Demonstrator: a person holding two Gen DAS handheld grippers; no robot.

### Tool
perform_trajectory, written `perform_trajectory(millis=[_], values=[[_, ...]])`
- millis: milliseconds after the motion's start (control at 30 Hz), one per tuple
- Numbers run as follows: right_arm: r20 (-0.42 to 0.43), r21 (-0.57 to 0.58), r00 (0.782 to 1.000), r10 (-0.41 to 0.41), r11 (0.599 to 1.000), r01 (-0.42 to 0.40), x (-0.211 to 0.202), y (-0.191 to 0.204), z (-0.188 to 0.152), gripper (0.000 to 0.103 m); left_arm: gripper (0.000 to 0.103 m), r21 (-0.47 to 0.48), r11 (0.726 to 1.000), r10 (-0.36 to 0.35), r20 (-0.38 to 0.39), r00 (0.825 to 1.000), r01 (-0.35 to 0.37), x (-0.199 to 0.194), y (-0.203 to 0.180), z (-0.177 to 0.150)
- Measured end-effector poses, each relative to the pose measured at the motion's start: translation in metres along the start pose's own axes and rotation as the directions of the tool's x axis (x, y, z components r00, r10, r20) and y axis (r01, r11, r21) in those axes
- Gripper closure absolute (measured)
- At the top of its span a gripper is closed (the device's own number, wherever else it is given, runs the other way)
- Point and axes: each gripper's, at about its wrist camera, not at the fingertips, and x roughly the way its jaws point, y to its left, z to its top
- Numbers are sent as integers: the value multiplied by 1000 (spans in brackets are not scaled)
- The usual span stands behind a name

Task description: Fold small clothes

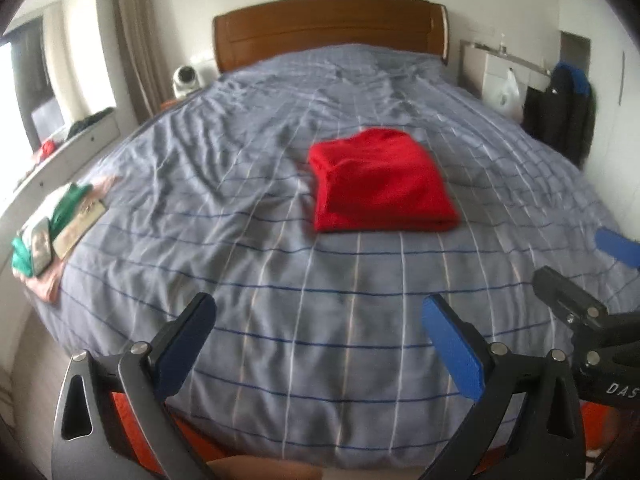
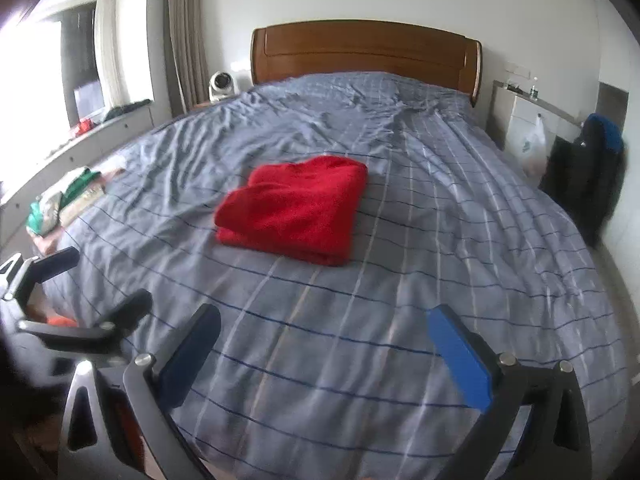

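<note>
A red garment (image 1: 380,184) lies folded into a thick rectangle in the middle of the bed; it also shows in the right wrist view (image 2: 294,210). My left gripper (image 1: 320,316) is open and empty, held above the foot of the bed, well short of the garment. My right gripper (image 2: 324,324) is open and empty too, beside the left one and equally far back. Part of the right gripper shows at the right edge of the left wrist view (image 1: 580,280), and the left gripper shows at the left edge of the right wrist view (image 2: 92,284).
The bed has a grey-blue checked cover (image 1: 256,184) and a wooden headboard (image 1: 328,28). A pile of green, pink and white folded clothes (image 1: 52,232) sits at the bed's left edge. A white ledge (image 1: 60,152) runs along the left. A dark bag (image 1: 560,116) hangs at the right.
</note>
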Motion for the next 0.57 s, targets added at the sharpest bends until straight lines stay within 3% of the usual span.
perform_trajectory(millis=[300,567], values=[[-14,8,1000,-11,1000,11,2,-2,-3,0,0,-14,1000,-21,1,1000,21,0,0,1],[-20,1,1000,2,1000,-2,5,3,-5,0,0,-33,999,3,2,1000,-3,1,3,0]])
